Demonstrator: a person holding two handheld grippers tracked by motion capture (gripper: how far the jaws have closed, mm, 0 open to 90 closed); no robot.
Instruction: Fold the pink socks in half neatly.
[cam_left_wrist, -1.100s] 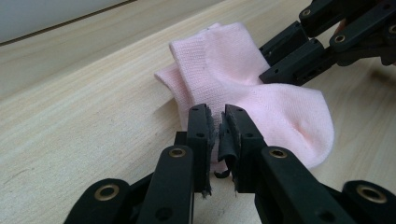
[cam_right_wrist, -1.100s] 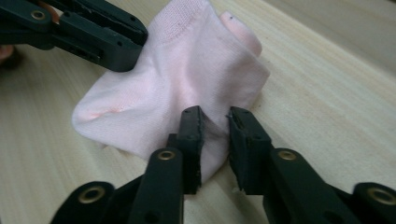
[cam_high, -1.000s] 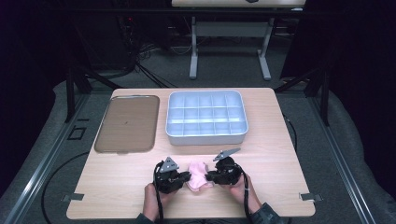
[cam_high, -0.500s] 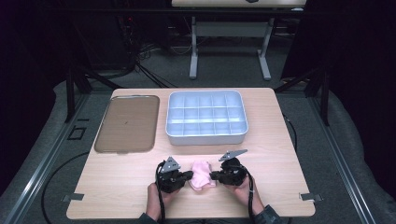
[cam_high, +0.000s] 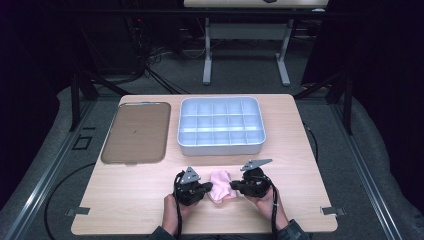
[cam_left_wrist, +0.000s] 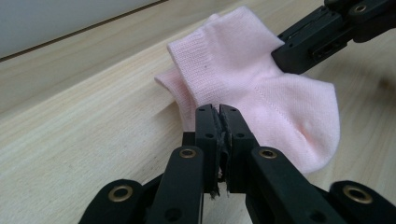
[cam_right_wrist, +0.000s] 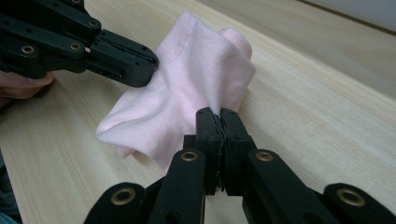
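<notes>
Both hands barely shifted; left gripper (cam_left_wrist: 218, 109) and right gripper (cam_right_wrist: 216, 113) fingers pinch pink sock (cam_high: 220, 186)

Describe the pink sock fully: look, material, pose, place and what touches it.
The pink sock is a short ankle sock of soft, fine-ribbed knit, with a ribbed cuff and a rounded toe. It looks like a pair laid together, since a second edge peeks out beneath. It lies crumpled on the wooden table near the front edge, in front of the compartment tray. The left gripper pinches one edge with shut fingers; the right gripper pinches the opposite edge, bunching the fabric up.
</notes>
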